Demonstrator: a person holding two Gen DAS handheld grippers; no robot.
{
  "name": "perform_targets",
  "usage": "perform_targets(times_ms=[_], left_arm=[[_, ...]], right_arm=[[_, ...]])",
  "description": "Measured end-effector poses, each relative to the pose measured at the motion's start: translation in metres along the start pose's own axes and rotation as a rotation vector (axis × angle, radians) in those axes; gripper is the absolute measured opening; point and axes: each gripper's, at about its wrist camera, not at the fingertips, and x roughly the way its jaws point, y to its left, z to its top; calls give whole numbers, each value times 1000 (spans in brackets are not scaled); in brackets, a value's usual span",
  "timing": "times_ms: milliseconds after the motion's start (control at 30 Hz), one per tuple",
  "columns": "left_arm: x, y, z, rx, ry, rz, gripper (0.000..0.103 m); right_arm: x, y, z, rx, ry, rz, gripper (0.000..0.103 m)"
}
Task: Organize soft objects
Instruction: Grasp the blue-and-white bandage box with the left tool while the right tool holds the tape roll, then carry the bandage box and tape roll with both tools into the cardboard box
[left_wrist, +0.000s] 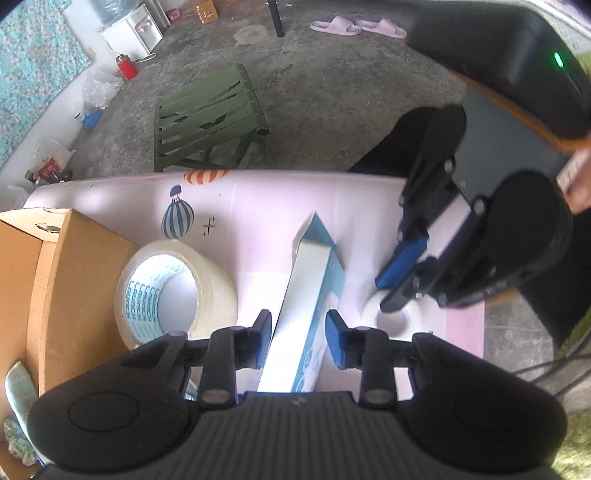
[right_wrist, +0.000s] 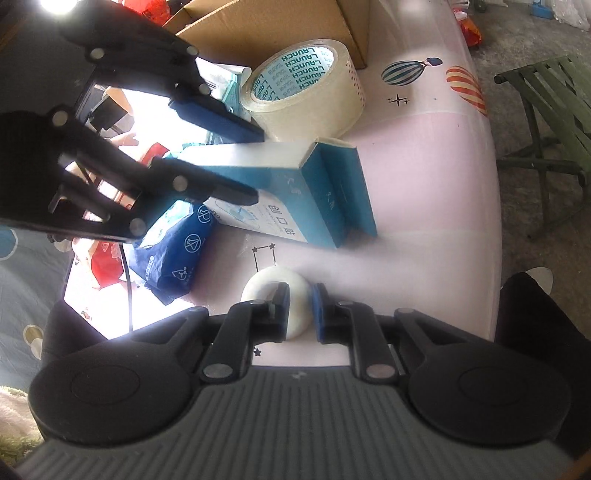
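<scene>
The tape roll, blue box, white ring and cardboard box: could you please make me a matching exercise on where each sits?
1. tape roll
2. blue box
3. white ring
4. cardboard box

A. between the right gripper's fingers
B. far left of the table
C. between the left gripper's fingers
D. between both boxes

Pairs: 1-D, 2-C, 3-A, 4-B

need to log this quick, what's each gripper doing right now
Left gripper: open, fingers either side of the blue and white box, not clamped.
Right gripper: open around the small white tape ring, not gripping yet.
</scene>
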Motion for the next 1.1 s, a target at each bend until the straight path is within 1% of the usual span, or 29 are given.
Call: perform_targets(times_ms=[133,200,233,267,300,367,500,700,900,967,1100], left_arm=[[10,-6,-10,-16,34,11,35],[16,-6,-13,-35,40,21,33],[17,-5,-15,-48,31,26,31],[17,-4,-16,-62,21,30,23],[15,-4,-18,-76,14,38,21],[12,-4,-20,-102,-1,62,21],[0,-8,-24,-143,-38,93,21],[-28,-26,-32,-180,-99,126,21],[-67,-42,-45,-230,-178,175,21],[-82,-46,-50,-259,-208,201,21],[-122,-40,-62,-374,-284,249,21]], right_arm=[[0,1,1,-3,0,-4,13],[0,2,1,-6,2,-8,14],[0,3,1,-10,3,-11,14],[0,3,1,-15,3,-13,14],[0,4,2,-19,4,-15,14],[0,5,1,-30,4,-17,11],[-1,10,1,-51,0,-30,11],[-12,15,-2,-46,-12,-31,11],[-41,28,-4,-56,-55,-42,11],[-55,34,-2,-70,-79,-49,11],[-83,49,7,-102,-132,-48,11]])
